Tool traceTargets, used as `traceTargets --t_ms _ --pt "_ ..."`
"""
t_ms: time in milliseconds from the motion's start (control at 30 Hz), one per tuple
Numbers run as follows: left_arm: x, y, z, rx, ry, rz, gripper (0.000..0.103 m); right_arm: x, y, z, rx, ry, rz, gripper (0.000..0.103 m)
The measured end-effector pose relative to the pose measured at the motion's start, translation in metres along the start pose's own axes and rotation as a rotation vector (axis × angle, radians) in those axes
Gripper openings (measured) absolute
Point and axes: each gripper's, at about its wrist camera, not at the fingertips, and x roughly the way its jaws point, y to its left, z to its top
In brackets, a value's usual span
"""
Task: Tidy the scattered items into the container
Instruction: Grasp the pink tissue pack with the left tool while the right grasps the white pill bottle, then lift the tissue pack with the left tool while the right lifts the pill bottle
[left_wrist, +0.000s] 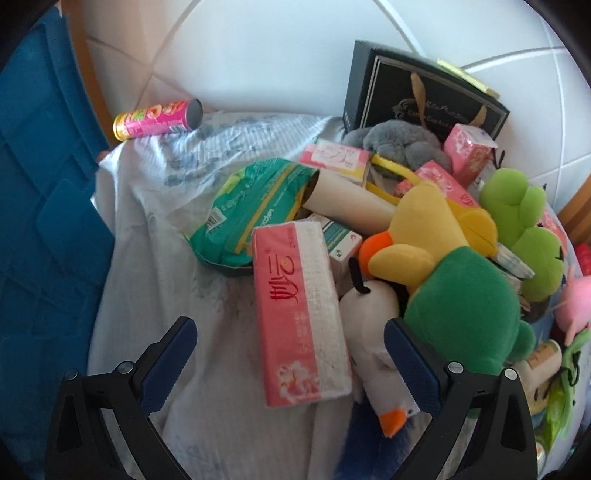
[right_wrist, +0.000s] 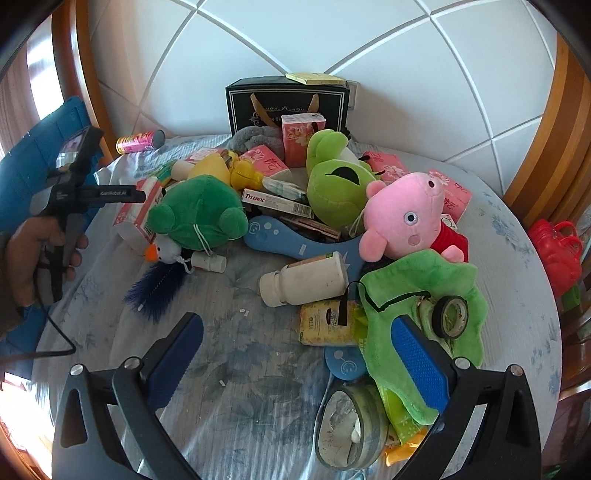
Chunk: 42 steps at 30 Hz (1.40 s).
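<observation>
- Pile (right_wrist: 295, 206) of toys and boxes sits on the table (right_wrist: 240, 387); nothing visibly binned.
- Blue bin (left_wrist: 40, 184) at table's left edge.
- Left gripper (left_wrist: 291, 354) agape, empty, astride tissue pack (left_wrist: 299, 314).
- Right gripper (right_wrist: 295, 354) agape, empty.

A: The blue bin (left_wrist: 40, 192) runs off the left edge; I can't see its inside.

B: The red toy (right_wrist: 554, 251) is cut by the right edge. The black box (right_wrist: 288, 103) is half hidden by the pile.

A: The penguin (left_wrist: 373, 332) lies partly under the green plush (left_wrist: 465, 302).

B: The print on the white bottle (right_wrist: 306, 278) is too blurred to read.
</observation>
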Motion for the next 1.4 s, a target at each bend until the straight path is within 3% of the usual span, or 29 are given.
traceTargets --t_ms 100,167,200,233,467,667,833,1067,1233,1400 --pt "0.032 0.003 0.002 -0.018 0.093 -0.005 0.097 0.016 0.005 0.005 -0.02 0.011 -0.012 0.103" --pt "0.039 0.005 -0.001 -0.022 0.114 -0.023 0.062 0.027 0.009 0.009 -0.046 0.008 -0.028 0.103" --pt "0.036 0.006 -0.003 -0.021 0.101 -0.039 0.052 0.034 0.011 0.011 -0.06 0.01 -0.036 0.103" --pt "0.031 0.005 -0.005 -0.004 0.087 -0.012 0.05 0.04 0.012 0.014 -0.073 0.009 -0.043 0.103" --pt "-0.016 0.027 -0.026 -0.053 0.03 -0.028 0.049 0.085 0.023 0.023 -0.173 0.021 -0.117 0.103" --pt "-0.045 0.034 -0.035 -0.035 0.008 -0.045 0.049 0.13 0.036 0.017 -0.294 0.054 -0.225 0.103" --pt "-0.064 0.031 -0.044 -0.009 -0.004 -0.057 0.05 0.161 0.034 0.011 -0.314 0.103 -0.292 0.103" --pt "-0.074 0.026 -0.053 0.007 -0.004 -0.067 0.05 0.186 0.032 0.014 -0.345 0.103 -0.321 0.103" --pt "-0.081 0.024 -0.056 0.007 -0.013 -0.075 0.05 0.183 0.025 0.017 -0.342 0.098 -0.265 0.103" --pt "-0.088 0.028 -0.056 -0.008 -0.025 -0.086 0.05 0.162 0.028 0.015 -0.599 0.059 -0.174 0.103"
